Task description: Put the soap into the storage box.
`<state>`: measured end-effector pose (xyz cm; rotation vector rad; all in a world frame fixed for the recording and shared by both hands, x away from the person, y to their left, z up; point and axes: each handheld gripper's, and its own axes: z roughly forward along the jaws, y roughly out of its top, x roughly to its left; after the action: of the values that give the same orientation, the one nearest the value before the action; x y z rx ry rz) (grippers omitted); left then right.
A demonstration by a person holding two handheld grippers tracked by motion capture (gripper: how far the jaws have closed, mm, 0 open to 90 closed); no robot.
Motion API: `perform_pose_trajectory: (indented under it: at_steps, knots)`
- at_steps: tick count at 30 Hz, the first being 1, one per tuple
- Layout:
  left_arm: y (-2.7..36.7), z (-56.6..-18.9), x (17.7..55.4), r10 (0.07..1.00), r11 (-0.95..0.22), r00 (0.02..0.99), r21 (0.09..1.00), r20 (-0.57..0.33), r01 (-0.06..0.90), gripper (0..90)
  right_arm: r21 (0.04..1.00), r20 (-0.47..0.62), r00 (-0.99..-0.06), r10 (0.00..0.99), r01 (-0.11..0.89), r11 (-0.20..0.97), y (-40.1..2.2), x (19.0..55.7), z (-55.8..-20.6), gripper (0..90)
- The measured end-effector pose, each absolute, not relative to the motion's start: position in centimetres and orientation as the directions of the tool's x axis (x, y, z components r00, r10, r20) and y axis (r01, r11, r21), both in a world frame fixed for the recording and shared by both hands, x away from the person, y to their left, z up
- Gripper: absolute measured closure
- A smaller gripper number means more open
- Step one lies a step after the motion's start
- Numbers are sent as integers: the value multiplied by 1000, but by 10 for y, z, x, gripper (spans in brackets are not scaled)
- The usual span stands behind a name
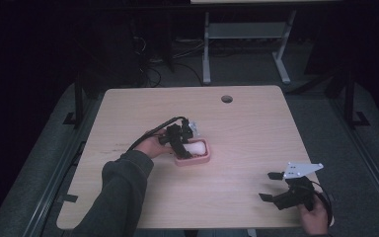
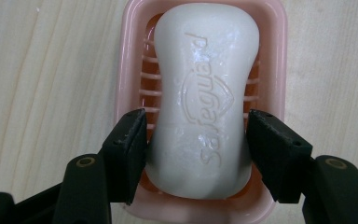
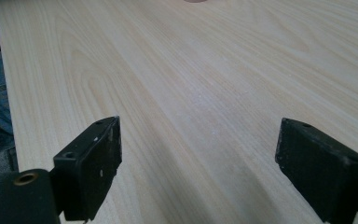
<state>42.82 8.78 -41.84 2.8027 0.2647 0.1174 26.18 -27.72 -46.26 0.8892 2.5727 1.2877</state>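
A white bar of soap (image 2: pixel 205 93) with raised lettering lies in a pink ribbed soap dish (image 2: pixel 130 56) on the wooden table. My left gripper (image 2: pixel 196 128) reaches down over the dish, and its two black jaws press against the narrow near end of the bar from both sides. From the high view the soap (image 1: pixel 197 146) and dish (image 1: pixel 200 160) sit near the table's middle, with the left gripper (image 1: pixel 182 147) on top of them. My right gripper (image 1: pixel 270 186) hovers open near the front right corner, and nothing lies between its jaws (image 3: pixel 198 140).
The light wooden table (image 1: pixel 246 128) has a round cable hole (image 1: pixel 226 98) near its far edge. Beyond it stand the grey legs of another desk (image 1: pixel 206 49) and cables on the dark floor. The person's sleeve (image 1: pixel 123 192) crosses the front left.
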Motion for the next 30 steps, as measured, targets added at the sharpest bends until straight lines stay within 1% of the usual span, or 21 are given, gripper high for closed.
perform_pose_trajectory:
  at_steps: [3, 7, 15, 23, 30]
  knots:
    - [89, -418, 430, 191, -935, 979, 317, 69, 160, 392, 767, 143, -817, 559, 448, 460, -277, 262, -463, 142]
    - [91, -419, 432, 203, -934, 977, 315, 72, 171, 392, 765, 146, -815, 560, 452, 459, -278, 262, -463, 142]
    - [88, -419, 432, 194, -939, 977, 304, 88, 159, 399, 766, 143, -817, 559, 450, 460, -277, 262, -463, 141]
    - [88, -416, 430, 200, -934, 977, 317, 73, 167, 339, 766, 146, -816, 559, 451, 458, -278, 262, -463, 141]
    - [92, -406, 425, 209, -927, 974, 336, 86, 170, 322, 766, 141, -817, 559, 448, 461, -277, 262, -462, 142]
